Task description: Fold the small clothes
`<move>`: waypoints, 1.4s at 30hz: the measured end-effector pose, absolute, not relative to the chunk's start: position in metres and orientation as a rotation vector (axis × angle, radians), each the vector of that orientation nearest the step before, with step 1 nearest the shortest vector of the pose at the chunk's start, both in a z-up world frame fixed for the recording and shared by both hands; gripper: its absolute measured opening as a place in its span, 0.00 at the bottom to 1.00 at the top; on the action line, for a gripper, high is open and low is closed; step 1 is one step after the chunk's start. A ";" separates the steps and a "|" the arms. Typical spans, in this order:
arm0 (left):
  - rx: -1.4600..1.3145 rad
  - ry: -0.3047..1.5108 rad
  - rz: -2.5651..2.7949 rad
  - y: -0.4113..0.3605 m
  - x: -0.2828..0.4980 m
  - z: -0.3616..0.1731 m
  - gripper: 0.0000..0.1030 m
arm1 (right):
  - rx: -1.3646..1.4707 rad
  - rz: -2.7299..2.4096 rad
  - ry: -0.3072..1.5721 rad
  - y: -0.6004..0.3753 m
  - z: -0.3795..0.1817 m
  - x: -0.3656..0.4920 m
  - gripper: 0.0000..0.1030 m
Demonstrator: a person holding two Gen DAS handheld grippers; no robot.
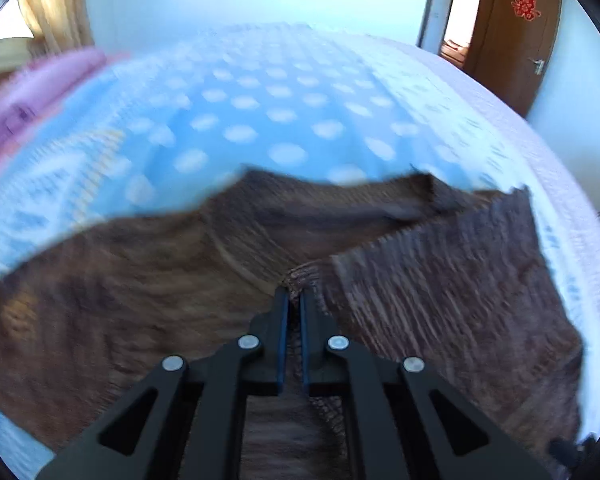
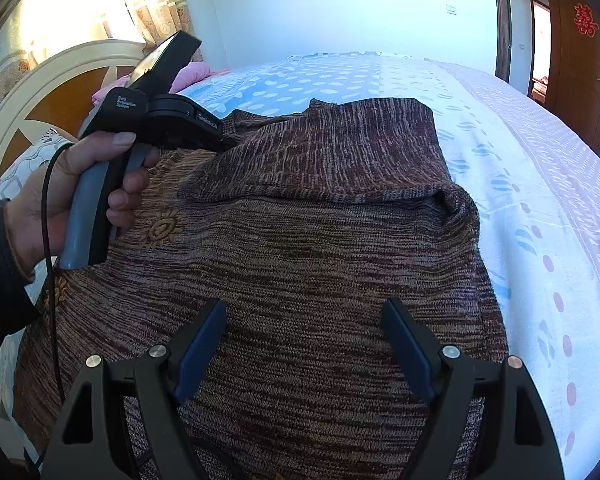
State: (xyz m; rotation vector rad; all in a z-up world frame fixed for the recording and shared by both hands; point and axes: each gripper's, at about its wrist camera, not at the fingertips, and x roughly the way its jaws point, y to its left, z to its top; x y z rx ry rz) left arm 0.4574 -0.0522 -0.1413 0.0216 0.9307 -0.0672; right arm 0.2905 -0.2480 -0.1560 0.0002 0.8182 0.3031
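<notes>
Our left claw [image 1: 294,300] is pinched shut on a ridge of the brown knit sweater [image 2: 300,240], which bunches right at its tips and spreads to both sides of it across the bed [image 2: 520,184]. In the right wrist view our left hand [image 2: 72,196] grips that tool's handle at the sweater's far left edge. Our right claw [image 2: 304,316] stands wide open and holds nothing, hovering above the sweater's near part, the knit lying below and ahead of it.
</notes>
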 end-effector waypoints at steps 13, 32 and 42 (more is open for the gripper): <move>0.119 0.878 -0.085 -0.058 0.402 -0.131 0.59 | 0.058 0.368 0.826 -0.263 -0.146 0.292 0.81; 0.024 0.888 0.001 0.016 0.370 -0.144 0.71 | 0.107 0.344 0.910 -0.235 -0.124 0.386 0.85; -0.036 0.871 0.316 0.177 0.333 -0.137 0.86 | -0.181 0.424 0.896 -0.132 -0.159 0.396 0.87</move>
